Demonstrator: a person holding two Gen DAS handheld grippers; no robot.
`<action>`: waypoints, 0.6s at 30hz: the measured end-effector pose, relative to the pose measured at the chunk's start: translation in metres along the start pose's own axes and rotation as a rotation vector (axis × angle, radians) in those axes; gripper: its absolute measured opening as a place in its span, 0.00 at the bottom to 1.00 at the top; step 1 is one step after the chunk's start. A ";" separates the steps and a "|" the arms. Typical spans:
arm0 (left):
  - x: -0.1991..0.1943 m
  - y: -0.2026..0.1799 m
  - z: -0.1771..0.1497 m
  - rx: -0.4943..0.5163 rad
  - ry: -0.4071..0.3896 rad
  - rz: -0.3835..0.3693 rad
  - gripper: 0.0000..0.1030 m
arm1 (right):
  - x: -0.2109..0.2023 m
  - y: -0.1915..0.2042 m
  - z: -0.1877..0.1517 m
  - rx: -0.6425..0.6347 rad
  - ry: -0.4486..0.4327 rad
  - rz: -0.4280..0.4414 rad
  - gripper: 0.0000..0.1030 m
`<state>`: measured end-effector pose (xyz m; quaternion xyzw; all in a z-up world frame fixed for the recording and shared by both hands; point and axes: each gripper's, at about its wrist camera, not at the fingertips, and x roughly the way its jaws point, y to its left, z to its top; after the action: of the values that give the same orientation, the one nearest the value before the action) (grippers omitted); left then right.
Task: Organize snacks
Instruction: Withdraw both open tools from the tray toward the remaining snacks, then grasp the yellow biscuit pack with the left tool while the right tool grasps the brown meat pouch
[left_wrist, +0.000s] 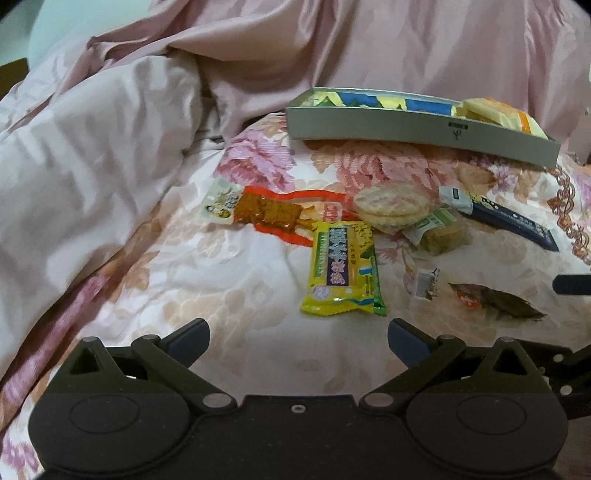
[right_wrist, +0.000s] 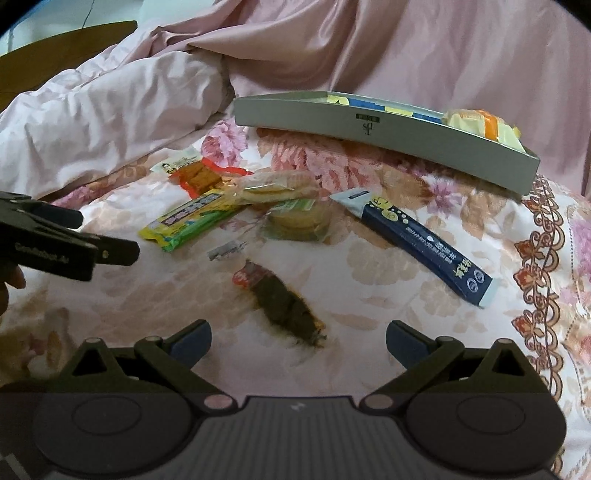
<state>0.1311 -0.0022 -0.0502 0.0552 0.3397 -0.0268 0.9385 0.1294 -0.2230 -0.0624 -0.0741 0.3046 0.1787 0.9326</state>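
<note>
Both tools are held spread wide and empty over the flowered bedspread (left_wrist: 258, 266). The left gripper (left_wrist: 297, 334) is poised just short of the yellow-green packet (left_wrist: 343, 269), whose near short edge lies almost between the fingertips; the right gripper (right_wrist: 298, 336) is lined up on the dark brown snack (right_wrist: 286, 306), which lies at a slant just ahead of it.

The step in hand is judged to be a pick from the loose pile. The yellow-green packet would best be taken across its narrow width near the closest end, so that the flat wrapper is pinched rather than pushed along the soft cloth (the bedding will give under pressure, so a shallow approach is advised). The dark snack would be better gripped across its thicker middle, since its crinkled ends may slip.

Farther on, the round cracker pack (left_wrist: 391, 208), the green-labelled cake (left_wrist: 439, 230), the orange-edged packet (left_wrist: 273, 214) and the dark blue stick pack (right_wrist: 424, 251) lie crowded, some overlapping, and are best left until the near items are cleared.

Beyond them stands the grey box (right_wrist: 369, 129), already partly filled with blue, yellow and orange packs; its left end appears freer, so deliveries might be aimed there.
</note>
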 end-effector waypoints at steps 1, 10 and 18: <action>0.003 -0.001 0.001 0.009 -0.001 -0.006 0.99 | 0.002 -0.001 0.001 -0.003 -0.002 0.010 1.00; 0.030 -0.010 0.022 0.075 -0.033 -0.057 0.99 | 0.023 -0.002 0.007 -0.070 0.000 0.073 1.00; 0.049 -0.012 0.032 0.092 -0.021 -0.106 0.98 | 0.026 -0.009 0.008 -0.046 -0.023 0.094 0.91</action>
<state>0.1877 -0.0181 -0.0582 0.0798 0.3305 -0.0925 0.9359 0.1562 -0.2215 -0.0715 -0.0793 0.2929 0.2300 0.9247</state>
